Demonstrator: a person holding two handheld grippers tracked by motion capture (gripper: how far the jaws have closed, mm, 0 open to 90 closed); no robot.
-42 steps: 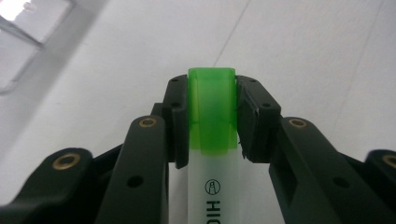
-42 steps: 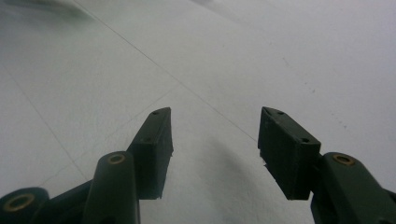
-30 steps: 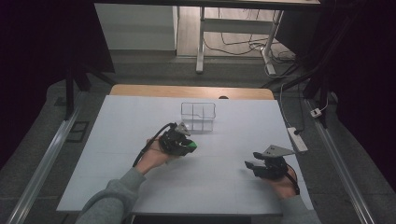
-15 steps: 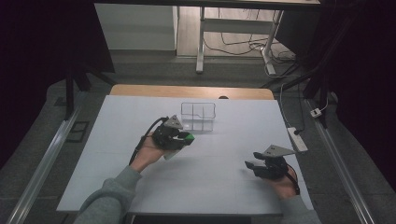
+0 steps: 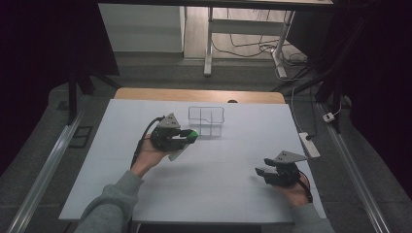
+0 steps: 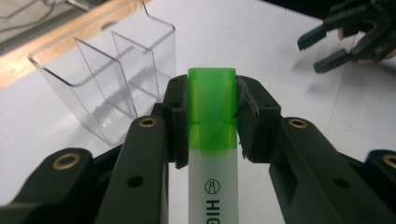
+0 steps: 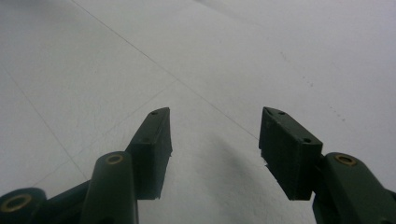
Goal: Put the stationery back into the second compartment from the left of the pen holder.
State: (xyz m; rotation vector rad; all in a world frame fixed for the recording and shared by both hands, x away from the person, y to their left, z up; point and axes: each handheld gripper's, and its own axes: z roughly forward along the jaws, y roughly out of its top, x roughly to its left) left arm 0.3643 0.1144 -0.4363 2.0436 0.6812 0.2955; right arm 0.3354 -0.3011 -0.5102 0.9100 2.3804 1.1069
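Observation:
My left gripper [image 5: 187, 137] is shut on a highlighter [image 6: 212, 121] with a green cap and a white barrel; the cap end [image 5: 193, 134] pokes out past the jaws. It hangs above the table just left of a clear plastic organizer [image 5: 207, 120] with several compartments, which stands beyond the jaws in the left gripper view [image 6: 109, 79]. My right gripper [image 5: 263, 174] rests low near the table's front right, open, nothing between its jaws [image 7: 215, 140]. It also shows far off in the left gripper view [image 6: 327, 46].
A white table [image 5: 214, 194] with a wooden strip [image 5: 145, 93] at its far edge. A power strip [image 5: 311, 144] lies off the right edge. Metal rails run down both sides, and a desk frame with cables stands beyond.
My left gripper has risen and moved right toward the organizer with the highlighter in it. The right gripper has stayed put.

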